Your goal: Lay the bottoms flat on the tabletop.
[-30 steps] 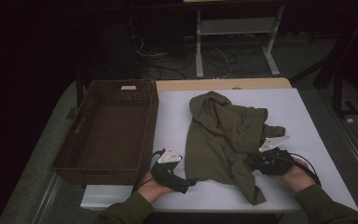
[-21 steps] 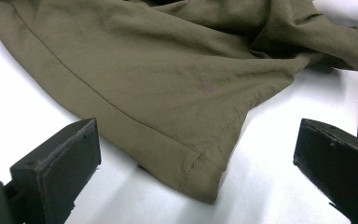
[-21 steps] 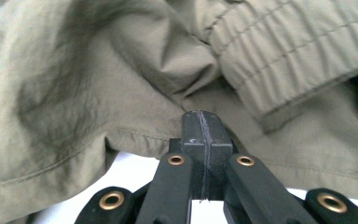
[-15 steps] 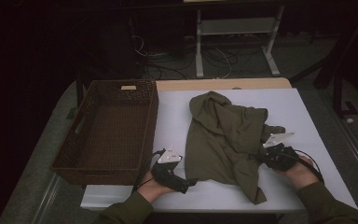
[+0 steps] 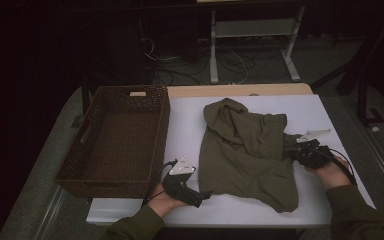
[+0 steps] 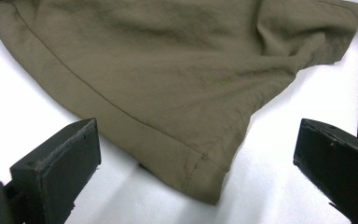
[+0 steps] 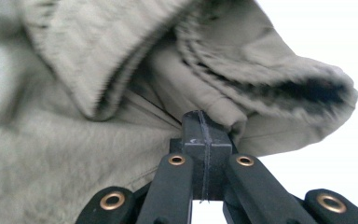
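Covering white table (image 5: 300, 112): olive shirt (image 5: 247, 150)

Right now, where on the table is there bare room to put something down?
The wicker basket is empty inside. Bare white table runs between the basket and the olive shirt, and along the far right corner behind the right tool. The near edge is crowded: the left tool sits at the shirt's hem.

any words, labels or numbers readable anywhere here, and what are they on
None can be read.
A pale tag on the far rim of the basket: too small and dim to show any writing.
The olive shirt, the white table and both grippers, left gripper and right gripper: no print visible.
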`<state>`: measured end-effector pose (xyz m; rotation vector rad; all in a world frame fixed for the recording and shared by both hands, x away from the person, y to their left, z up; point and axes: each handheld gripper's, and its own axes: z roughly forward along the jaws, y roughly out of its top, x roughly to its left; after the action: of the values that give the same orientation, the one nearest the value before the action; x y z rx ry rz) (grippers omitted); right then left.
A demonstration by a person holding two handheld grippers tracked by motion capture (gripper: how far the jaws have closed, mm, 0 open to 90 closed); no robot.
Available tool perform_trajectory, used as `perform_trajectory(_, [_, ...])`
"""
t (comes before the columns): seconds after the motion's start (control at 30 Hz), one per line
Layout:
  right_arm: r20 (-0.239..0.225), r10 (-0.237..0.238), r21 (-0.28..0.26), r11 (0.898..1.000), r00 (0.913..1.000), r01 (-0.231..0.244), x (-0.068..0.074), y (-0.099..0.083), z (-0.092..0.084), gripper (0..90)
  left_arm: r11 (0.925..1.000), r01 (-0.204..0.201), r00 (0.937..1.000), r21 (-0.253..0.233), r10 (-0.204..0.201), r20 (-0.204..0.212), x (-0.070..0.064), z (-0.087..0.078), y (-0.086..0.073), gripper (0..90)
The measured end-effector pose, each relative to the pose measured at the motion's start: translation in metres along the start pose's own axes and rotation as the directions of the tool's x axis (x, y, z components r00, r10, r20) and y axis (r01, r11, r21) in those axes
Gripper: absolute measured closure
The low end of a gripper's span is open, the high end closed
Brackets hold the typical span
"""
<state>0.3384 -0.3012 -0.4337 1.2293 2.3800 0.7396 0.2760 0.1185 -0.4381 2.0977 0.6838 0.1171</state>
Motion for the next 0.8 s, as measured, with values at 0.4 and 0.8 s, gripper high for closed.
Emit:
perform_trajectory(0.4, [0.011, 0.12, -0.05, 0.992, 0.9927, -0.12, -0.028, -0.013, -0.01, 80.0, 1.0, 0.002, 1.0, -0.001, -0.002, 0.0, 0.0, 0.0, 0.0, 0.0])
perform_trajectory(0.8, [-0.15, 0.081, -0.129, 0.986, 0.9854, -0.101, 0.001, -0.001, -0.031, 58.4, 1.0, 0.008, 1.0, 0.0, -0.008, -0.003, 0.001, -0.001, 0.0, 0.0])
